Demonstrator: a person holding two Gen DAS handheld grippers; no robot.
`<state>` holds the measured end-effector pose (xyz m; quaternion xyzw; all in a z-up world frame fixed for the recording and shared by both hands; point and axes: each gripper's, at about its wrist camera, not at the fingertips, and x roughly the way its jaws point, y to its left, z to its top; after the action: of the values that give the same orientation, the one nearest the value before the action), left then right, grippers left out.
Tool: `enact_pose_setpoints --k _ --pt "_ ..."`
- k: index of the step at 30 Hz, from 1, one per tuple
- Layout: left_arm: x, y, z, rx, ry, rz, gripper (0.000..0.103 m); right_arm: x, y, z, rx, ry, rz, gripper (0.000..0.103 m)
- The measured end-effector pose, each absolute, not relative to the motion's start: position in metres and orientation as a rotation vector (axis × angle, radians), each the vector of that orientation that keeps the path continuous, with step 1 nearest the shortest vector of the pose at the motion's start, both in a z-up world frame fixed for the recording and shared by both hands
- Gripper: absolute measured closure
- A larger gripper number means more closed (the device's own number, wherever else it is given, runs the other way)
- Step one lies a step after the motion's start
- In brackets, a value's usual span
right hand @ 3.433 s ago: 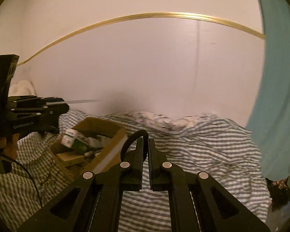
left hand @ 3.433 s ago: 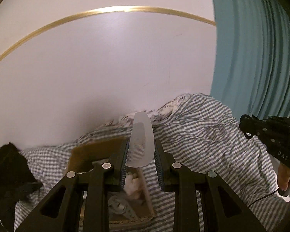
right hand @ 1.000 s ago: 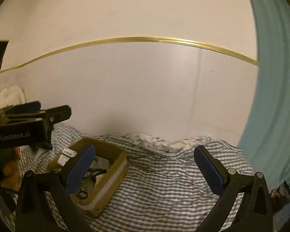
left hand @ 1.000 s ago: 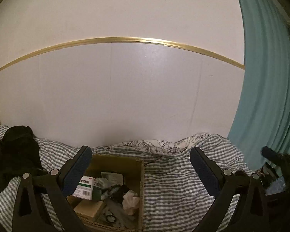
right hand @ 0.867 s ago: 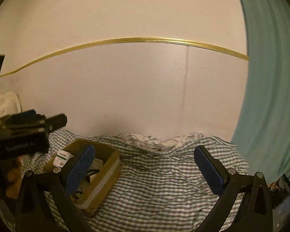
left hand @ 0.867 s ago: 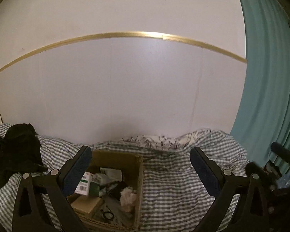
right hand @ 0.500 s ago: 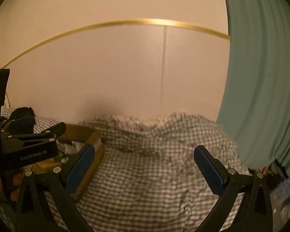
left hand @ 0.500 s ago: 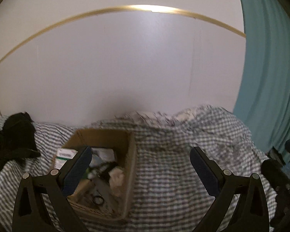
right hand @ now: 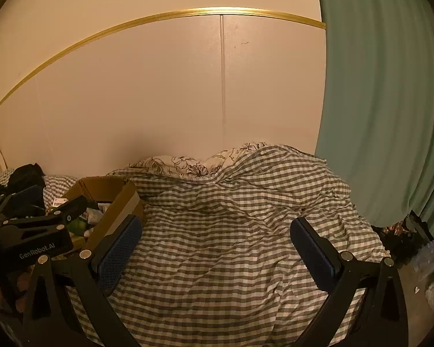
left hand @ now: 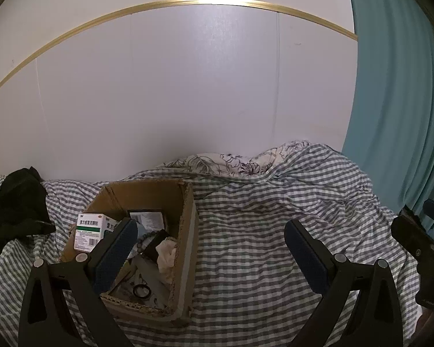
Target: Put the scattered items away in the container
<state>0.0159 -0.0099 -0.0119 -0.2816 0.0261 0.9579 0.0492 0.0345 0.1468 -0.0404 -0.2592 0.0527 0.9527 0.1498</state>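
Observation:
A cardboard box (left hand: pixel 185 225) sits on the checked bedcover, left of centre in the left wrist view and at the left (right hand: pixel 121 199) in the right wrist view. Inside it lie a green-and-white medicine carton (left hand: pixel 91 231), a crumpled tissue (left hand: pixel 166 253), a black ring (left hand: pixel 141 291) and other small items. My left gripper (left hand: pixel 214 251) hangs open and empty above the box's right wall. My right gripper (right hand: pixel 217 248) is open and empty over bare bedcover, to the right of the box. The left gripper's body (right hand: pixel 40 231) shows at the left edge of the right wrist view.
A checked duvet (left hand: pixel 275 217) covers the bed, with a floral pillow (left hand: pixel 240 164) against the white wall. Dark clothing (left hand: pixel 17 202) lies at the far left. A teal curtain (left hand: pixel 405 86) hangs on the right, with clutter on the floor below it (right hand: pixel 405 237).
Both grippers have gone from shut, the left on a comb and the right on a dark loop, to wide open and empty. Both views have tilted down toward the bed lately.

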Motion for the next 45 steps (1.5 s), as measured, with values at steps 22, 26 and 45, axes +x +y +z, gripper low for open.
enact_pose_setpoints --k 22,26,45 --pt "0.016 -0.017 -0.02 -0.922 0.073 2.877 0.0 0.037 0.141 -0.037 -0.758 0.126 2.747 0.0" --pt "0.016 -0.018 -0.02 -0.932 0.067 2.881 0.0 0.038 0.142 -0.039 -0.758 0.132 2.742 0.0" --pt "0.017 -0.029 -0.017 -0.913 0.069 2.909 0.0 0.039 0.139 -0.038 -0.748 0.117 2.736 0.0"
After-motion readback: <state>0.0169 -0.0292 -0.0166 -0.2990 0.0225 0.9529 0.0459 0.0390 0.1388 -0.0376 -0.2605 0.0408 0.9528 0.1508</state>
